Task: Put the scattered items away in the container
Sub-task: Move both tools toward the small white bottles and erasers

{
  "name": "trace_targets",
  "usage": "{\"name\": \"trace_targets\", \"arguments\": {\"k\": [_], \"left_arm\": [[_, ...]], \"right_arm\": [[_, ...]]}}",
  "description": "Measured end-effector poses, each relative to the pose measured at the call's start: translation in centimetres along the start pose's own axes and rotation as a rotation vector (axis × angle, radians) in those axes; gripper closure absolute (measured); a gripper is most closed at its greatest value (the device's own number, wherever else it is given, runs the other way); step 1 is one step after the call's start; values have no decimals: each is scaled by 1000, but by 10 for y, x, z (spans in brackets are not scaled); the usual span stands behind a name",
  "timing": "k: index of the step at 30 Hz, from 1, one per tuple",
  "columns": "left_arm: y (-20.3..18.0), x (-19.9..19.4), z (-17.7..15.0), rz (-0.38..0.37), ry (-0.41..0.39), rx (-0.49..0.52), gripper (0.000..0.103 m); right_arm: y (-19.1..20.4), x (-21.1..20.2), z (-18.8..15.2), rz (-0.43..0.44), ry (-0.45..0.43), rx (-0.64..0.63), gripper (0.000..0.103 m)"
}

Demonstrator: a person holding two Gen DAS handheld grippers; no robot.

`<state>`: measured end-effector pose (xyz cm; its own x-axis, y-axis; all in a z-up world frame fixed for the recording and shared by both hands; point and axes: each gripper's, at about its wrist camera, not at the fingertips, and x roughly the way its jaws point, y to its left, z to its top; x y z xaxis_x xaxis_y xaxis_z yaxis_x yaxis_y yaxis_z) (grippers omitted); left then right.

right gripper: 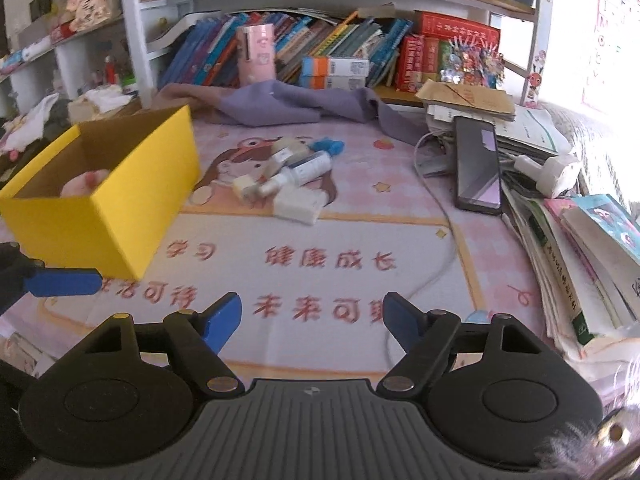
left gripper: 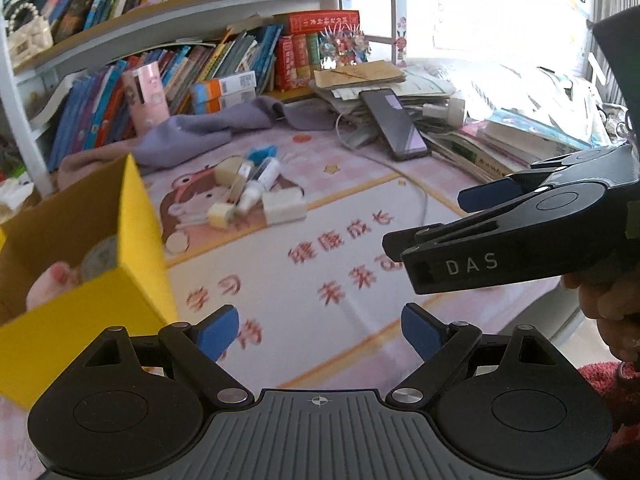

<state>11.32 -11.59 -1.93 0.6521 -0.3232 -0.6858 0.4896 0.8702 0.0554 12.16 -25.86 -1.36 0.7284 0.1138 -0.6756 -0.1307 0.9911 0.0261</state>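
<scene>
A yellow cardboard box (left gripper: 132, 248) (right gripper: 120, 200) stands open on the pink desk mat at the left, with a pink soft item (right gripper: 82, 183) and a round grey item (left gripper: 100, 258) inside. A heap of small items lies mid-mat: white tubes (right gripper: 308, 168) (left gripper: 260, 184), a white block (right gripper: 298, 205) (left gripper: 283, 207), small cream pieces (left gripper: 221, 213) and a blue piece (right gripper: 329, 146). My left gripper (left gripper: 319, 330) is open and empty, near the box's front corner. My right gripper (right gripper: 312, 316) is open and empty above the mat's front; it also shows at the right in the left wrist view (left gripper: 424, 220).
A purple cloth (right gripper: 288, 102) lies behind the heap. A dark phone (right gripper: 478, 164), a white charger (right gripper: 548, 172) with its cable, and stacked books (right gripper: 584, 264) sit at the right. Shelves of books (right gripper: 320, 44) and a pink carton (right gripper: 256, 54) stand at the back.
</scene>
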Motion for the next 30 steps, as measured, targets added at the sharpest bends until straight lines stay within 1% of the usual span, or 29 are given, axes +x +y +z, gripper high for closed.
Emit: {"name": "trace_targets", "arguments": {"k": [8, 12, 18, 21, 28, 30], "left_arm": [[-14, 31, 37, 18, -6, 16, 13], [-21, 42, 52, 50, -8, 17, 13], [-24, 61, 69, 93, 10, -4, 13], [-23, 68, 76, 120, 4, -19, 13], [-9, 96, 93, 180, 31, -76, 14], [-5, 107, 98, 175, 37, -91, 17]], "right_arm": [[-38, 23, 32, 26, -26, 10, 26], [-54, 39, 46, 64, -21, 0, 26], [-78, 63, 63, 130, -17, -3, 26], [-86, 76, 72, 158, -11, 3, 26], [-99, 96, 92, 223, -28, 17, 26], [-103, 102, 97, 236, -30, 25, 26]]}}
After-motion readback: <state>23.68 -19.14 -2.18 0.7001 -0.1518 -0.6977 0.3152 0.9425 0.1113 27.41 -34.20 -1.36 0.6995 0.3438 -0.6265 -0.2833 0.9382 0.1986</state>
